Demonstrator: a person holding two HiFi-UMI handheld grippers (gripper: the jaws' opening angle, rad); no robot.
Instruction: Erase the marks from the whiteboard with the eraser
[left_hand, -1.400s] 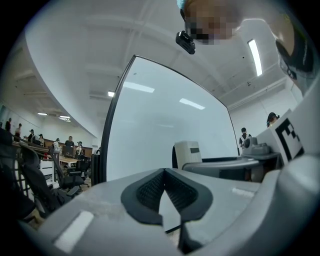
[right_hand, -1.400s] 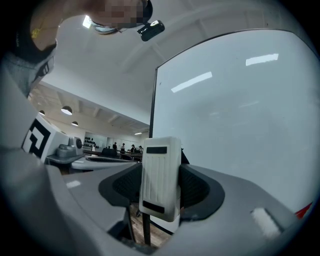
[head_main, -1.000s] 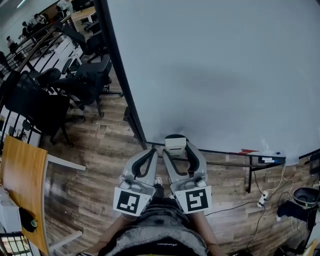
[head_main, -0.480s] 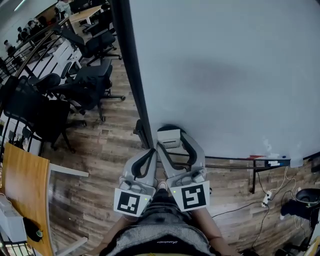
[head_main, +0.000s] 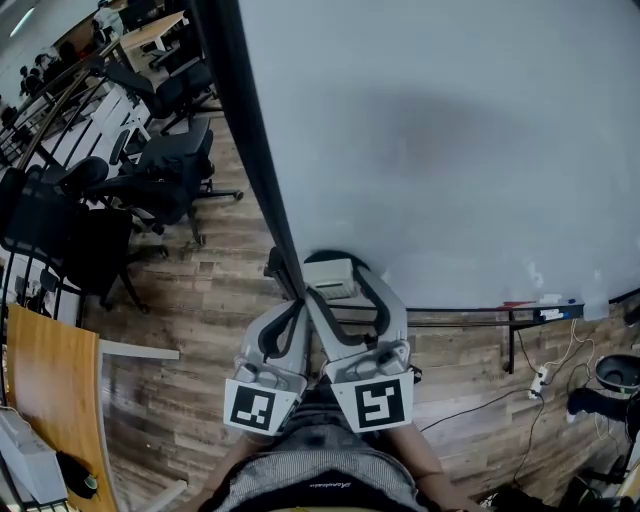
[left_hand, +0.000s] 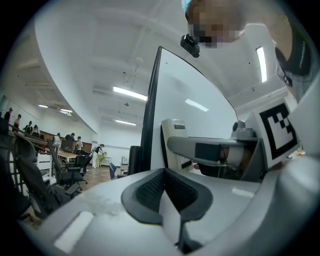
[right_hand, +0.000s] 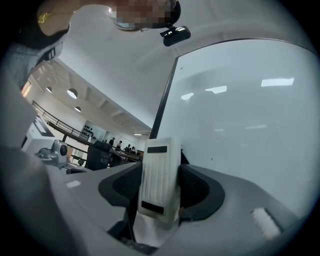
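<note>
The white eraser (head_main: 330, 278) is sitting pinched between the right gripper's (head_main: 343, 268) jaws, close to the lower left corner of the whiteboard (head_main: 450, 150). The left gripper (head_main: 284, 328) is hanging just beside it, jaws pressed together on nothing, above the wooden floor (head_main: 190, 300).

The eraser (right_hand: 159, 180) sits in the right tool (head_main: 338, 264) before the whiteboard (head_main: 450, 150); left tool (head_main: 290, 312) beside.

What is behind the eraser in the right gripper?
The whiteboard and its dark frame stand behind the eraser, clamped in the right gripper. The patch directly behind it is covered.
</note>
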